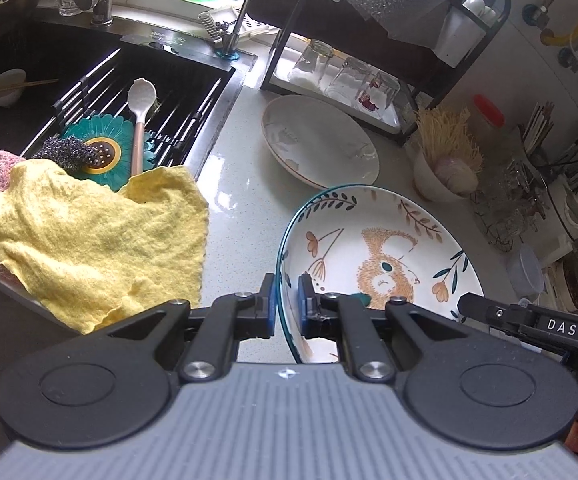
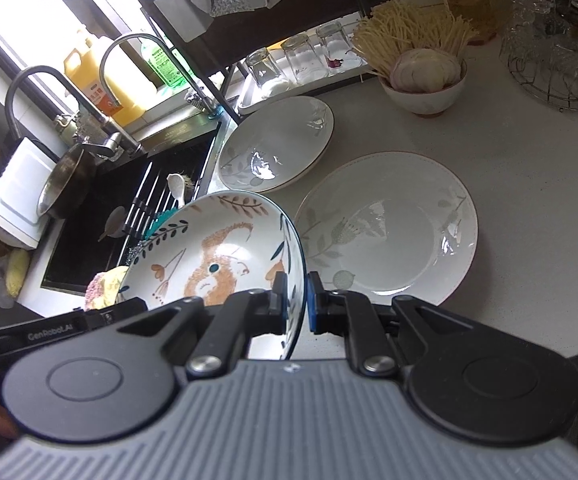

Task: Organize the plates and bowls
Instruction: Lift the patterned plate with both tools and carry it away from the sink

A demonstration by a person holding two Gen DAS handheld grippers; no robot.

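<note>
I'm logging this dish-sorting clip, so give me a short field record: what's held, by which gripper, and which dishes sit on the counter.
held item: squirrel-pattern bowl, lifted above the counter
left gripper: shut on the bowl's rim
right gripper: shut on the opposite rim
on counter: two pale leaf-print plates, one near the sink, one further right
also on counter: small bowl of noodles
sink: small white bowl with chopsticks

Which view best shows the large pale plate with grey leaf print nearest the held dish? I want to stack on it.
The right wrist view: the large pale plate with grey leaf print lies whole and unblocked on the white counter. The left wrist view does not show it; only the farther leaf-print plate appears there.
</note>
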